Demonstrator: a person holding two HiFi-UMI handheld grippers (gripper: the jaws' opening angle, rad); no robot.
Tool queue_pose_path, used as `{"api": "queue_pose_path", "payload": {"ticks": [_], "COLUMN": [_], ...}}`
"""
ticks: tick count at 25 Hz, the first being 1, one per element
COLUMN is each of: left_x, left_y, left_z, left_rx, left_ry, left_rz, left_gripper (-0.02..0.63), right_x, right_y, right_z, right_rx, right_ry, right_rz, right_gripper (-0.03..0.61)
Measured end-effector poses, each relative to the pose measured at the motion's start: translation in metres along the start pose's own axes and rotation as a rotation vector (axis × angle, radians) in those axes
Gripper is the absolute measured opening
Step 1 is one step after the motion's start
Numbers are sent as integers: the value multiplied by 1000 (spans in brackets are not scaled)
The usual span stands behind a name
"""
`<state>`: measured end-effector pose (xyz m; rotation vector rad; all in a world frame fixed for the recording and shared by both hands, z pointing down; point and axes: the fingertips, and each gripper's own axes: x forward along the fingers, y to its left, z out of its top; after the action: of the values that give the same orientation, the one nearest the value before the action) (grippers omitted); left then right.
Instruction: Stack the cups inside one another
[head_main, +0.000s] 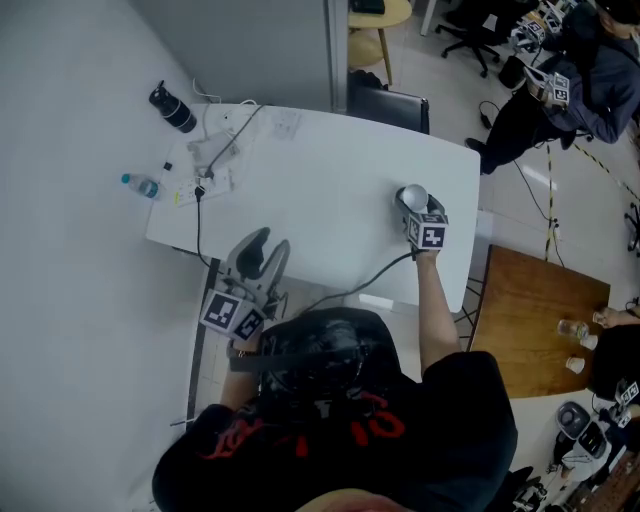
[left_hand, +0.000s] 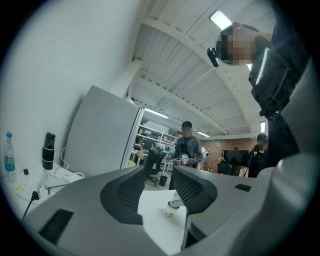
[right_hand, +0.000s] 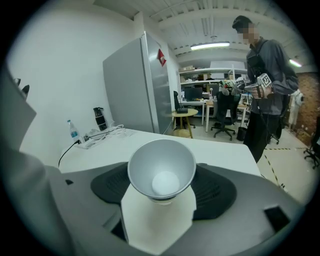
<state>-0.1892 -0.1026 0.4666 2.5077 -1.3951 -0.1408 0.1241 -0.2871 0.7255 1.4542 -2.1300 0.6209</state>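
Note:
My right gripper holds a white paper cup upright over the right part of the white table. In the right gripper view the cup fills the gap between the dark pads, mouth up and empty. A second rim shows just under its base, apparently another cup. The left gripper view shows a small printed cup on the table between the jaws, far off. My left gripper hangs at the table's front edge, open and empty.
A water bottle, a black flask and a power strip with cables lie at the table's far left. A dark chair stands behind the table. A wooden table and a person are to the right.

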Motion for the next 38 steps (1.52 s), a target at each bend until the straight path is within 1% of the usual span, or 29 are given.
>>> {"api": "queue_pose_path", "payload": {"ticks": [4,10,13,15,17,18,19,20,21,22,23,24,27,30,33,36,38], "left_x": [1,3,7,10,14,17,19,21,24,26,27,28,32,35,41,53,56], "left_y": [-1,-3,-5,-8,-9,-9,-9,-8,-8,-9,-11,-14,-16,-22,-27,-33,-36], "left_z": [-2,-2,-4,-8,-9,-9,-8,-8,-9,-10,-11,-10,-8,-10,-7,2,2], "left_rx": [6,2,49,79,82,81,82,84,85,85,82,78,73,62,58,60,63], "left_ry": [13,12,27,50,59,60,61,63,66,70,71,67,50,58,62,50,49], "left_rz": [-4,-10,-7,-7,-13,-15,-17,-19,-22,-28,-35,-43,-71,-98,-120,-158,-180], "left_gripper": [183,183,181,181,181,181,181,181,181,181,181,181,148,146,146,146,146], "right_x": [-1,-11,-24,-41,-61,-70,-79,-89,-99,-108,-118,-126,-145,-173,-195,-210,-220], "right_y": [2,1,13,29,48,59,72,86,99,110,117,122,132,138,140,136,136], "right_z": [-3,-1,5,11,18,23,27,32,37,40,42,45,60,76,91,111,118], "right_rx": [13,27,16,-23,-60,-59,-39,-6,24,39,39,34,14,-20,-50,-62,-66], "right_ry": [-5,-22,-58,-96,-137,-160,-187,-218,-249,-275,-294,-310,-371,-453,-492,-539,-564], "right_rz": [19,19,46,80,115,149,202,270,333,373,390,391,372,352,312,267,243], "right_gripper": [394,394,394,292,224,181,114,6,6,5,5,5,5,5,5,5,3]}}
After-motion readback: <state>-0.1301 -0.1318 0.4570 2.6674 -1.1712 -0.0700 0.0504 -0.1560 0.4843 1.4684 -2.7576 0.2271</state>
